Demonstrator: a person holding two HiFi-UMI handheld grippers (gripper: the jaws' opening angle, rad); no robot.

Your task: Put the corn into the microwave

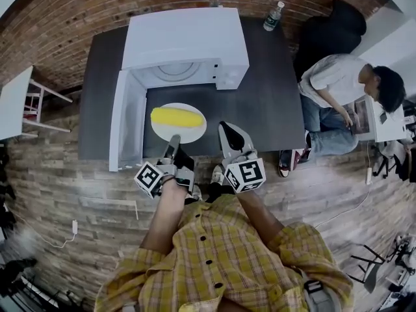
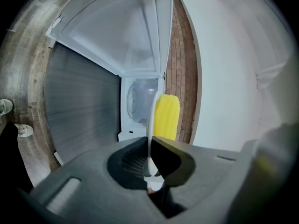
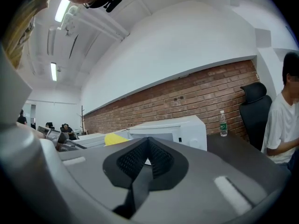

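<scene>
A yellow corn cob (image 1: 177, 117) lies on a white plate (image 1: 195, 132) just in front of the open white microwave (image 1: 188, 44). The microwave's door (image 1: 127, 122) is swung out to the left. My left gripper (image 1: 173, 142) is shut on the plate's near rim. In the left gripper view the plate (image 2: 150, 125) shows edge-on between the jaws of the left gripper (image 2: 149, 143), with the corn (image 2: 166, 117) beyond and the microwave cavity (image 2: 138, 101) behind it. My right gripper (image 1: 227, 130) hovers just right of the plate, shut and empty. In its own view the right gripper (image 3: 148, 141) points at the microwave (image 3: 180, 129).
The microwave stands on a dark table (image 1: 273, 96) against a brick wall. A water bottle (image 1: 273, 16) stands at the table's back right corner. A seated person (image 1: 338, 90) is right of the table, next to a black chair (image 1: 331, 31).
</scene>
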